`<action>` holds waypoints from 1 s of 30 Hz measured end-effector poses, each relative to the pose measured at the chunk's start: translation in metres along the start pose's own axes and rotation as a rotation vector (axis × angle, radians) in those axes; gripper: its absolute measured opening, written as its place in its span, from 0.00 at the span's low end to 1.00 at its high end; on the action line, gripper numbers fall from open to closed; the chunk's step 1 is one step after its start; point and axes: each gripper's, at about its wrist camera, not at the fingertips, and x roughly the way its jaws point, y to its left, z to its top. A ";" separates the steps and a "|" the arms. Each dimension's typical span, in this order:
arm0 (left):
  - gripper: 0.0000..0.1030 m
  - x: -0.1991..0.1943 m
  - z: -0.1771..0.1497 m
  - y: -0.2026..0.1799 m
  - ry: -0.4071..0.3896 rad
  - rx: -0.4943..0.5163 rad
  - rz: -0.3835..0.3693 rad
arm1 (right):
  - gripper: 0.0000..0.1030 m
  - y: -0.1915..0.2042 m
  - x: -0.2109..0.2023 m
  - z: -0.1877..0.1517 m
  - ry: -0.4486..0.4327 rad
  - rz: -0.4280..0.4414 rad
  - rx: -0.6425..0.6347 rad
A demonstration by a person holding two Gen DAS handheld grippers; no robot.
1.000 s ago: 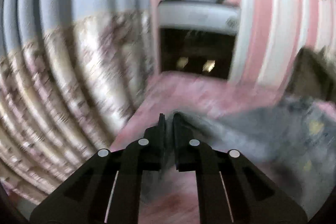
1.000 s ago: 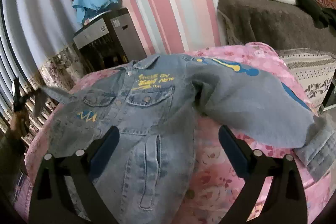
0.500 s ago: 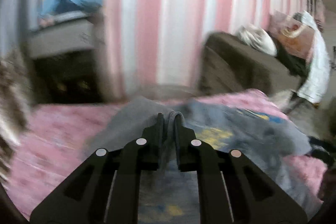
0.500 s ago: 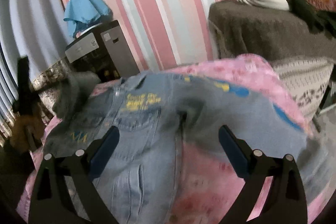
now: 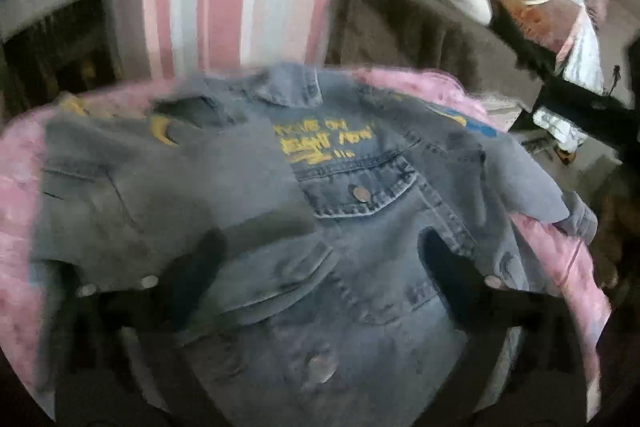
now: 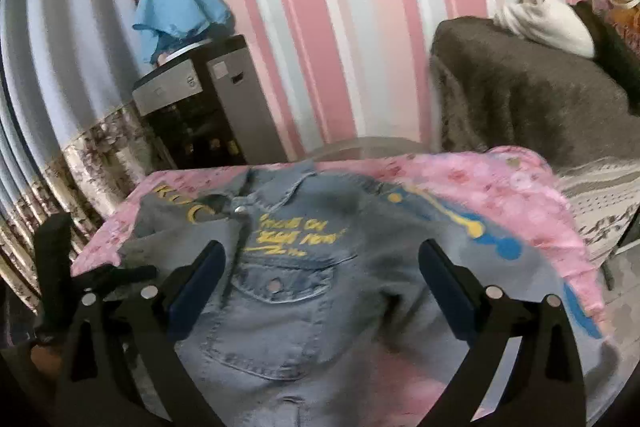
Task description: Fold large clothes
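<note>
A blue denim jacket (image 5: pixel 352 187) with yellow lettering lies front up on a pink floral cover (image 6: pixel 500 183). One sleeve (image 5: pixel 152 195) is folded across the chest, its cuff lying flat below my left gripper (image 5: pixel 320 239). That gripper's jaws are opening wide and blurred, with no cloth pinched between them. In the right wrist view the left gripper (image 6: pixel 56 259) shows at the jacket's left edge. My right gripper (image 6: pixel 322 246) hovers open over the jacket (image 6: pixel 288 307), holding nothing. The other sleeve (image 6: pixel 500 267), printed blue and yellow, stretches out to the right.
A water dispenser (image 6: pixel 200 107) with a blue cloth (image 6: pixel 180 7) on top stands behind at the left. A brown-covered sofa (image 6: pixel 540 99) with a white bundle (image 6: pixel 548 23) is at the right. Patterned curtains (image 6: pixel 40 187) hang on the left.
My left gripper carried the sleeve from the far left over the jacket's chest, then opened and let it go. The right gripper stayed open and moved in over the jacket.
</note>
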 end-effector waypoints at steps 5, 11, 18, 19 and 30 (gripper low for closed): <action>0.97 -0.039 -0.019 -0.015 -0.070 0.112 0.058 | 0.95 0.020 0.010 -0.013 0.018 0.029 -0.002; 0.97 -0.104 -0.023 0.029 -0.250 0.073 0.167 | 0.95 0.067 0.008 -0.017 -0.005 0.061 -0.056; 0.97 -0.123 -0.017 0.125 -0.300 -0.040 0.339 | 0.95 0.145 0.030 -0.038 -0.011 0.113 -0.088; 0.97 -0.125 -0.019 0.139 -0.298 -0.058 0.358 | 0.95 0.158 0.035 -0.041 -0.004 0.123 -0.099; 0.97 -0.135 -0.045 0.198 -0.284 -0.144 0.377 | 0.93 0.254 0.116 -0.079 0.124 0.020 -0.253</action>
